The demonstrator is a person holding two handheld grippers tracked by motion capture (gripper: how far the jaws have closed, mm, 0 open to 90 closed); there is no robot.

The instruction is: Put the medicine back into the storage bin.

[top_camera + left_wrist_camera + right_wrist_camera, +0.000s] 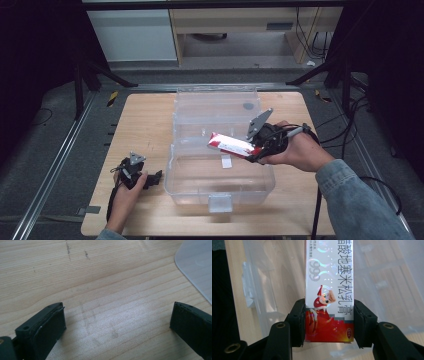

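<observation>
Right gripper (256,151) is held level over the clear plastic storage box (220,192), jaws pressed on the red end of a glossy red-and-white ointment carton (231,144); its far end is cut off in the right gripper view. Left gripper (152,179) rests near the wooden table's (145,120) front-left corner, jaws wide apart, empty.

Colours in front of you: red, white, black, pale wood.

Your carton (329,290) is white above and red below, with black letters, silver shiny swirls and a small red cartoon figure. The box (220,172) is clear plastic (almost colourless), your grippers are black, and the table (100,277) is light wood with fine grain lines.
</observation>
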